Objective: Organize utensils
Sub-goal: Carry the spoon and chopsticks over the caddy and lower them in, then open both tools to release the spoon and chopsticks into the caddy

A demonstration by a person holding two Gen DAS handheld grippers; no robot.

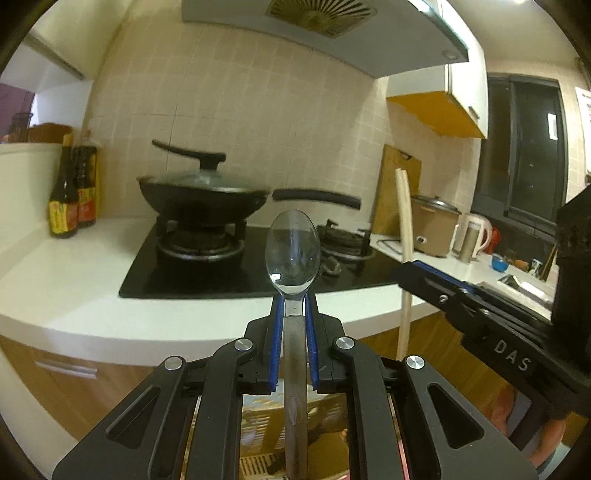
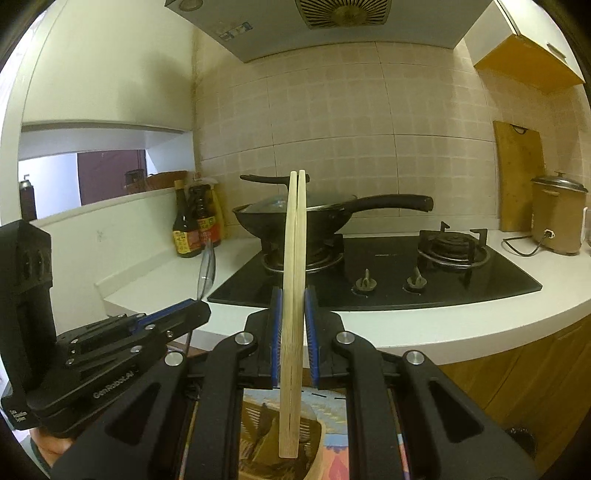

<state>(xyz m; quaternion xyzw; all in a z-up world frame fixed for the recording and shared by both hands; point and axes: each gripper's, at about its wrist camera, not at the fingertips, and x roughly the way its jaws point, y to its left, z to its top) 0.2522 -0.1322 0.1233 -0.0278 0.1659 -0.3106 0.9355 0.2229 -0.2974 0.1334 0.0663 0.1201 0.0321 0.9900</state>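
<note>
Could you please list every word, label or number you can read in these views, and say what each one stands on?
"DAS": on the right gripper body, seen from the left wrist.
"Gen Robot.AI": on the left gripper body, seen from the right wrist.
Small white print lower on that body: too small to read.
Sauce bottles labels: blurred, unreadable.
Sticker on the range hood: unreadable.

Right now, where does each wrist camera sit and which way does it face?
Left wrist: on the left hand-held gripper, shut on the spoon, facing the stove; the right hand-held gripper shows at right.
Right wrist: on the right hand-held gripper, shut on the chopsticks, facing the same stove from further right; the left hand-held gripper shows at left.
Shared: wok, sauce bottles, cutting board.
</note>
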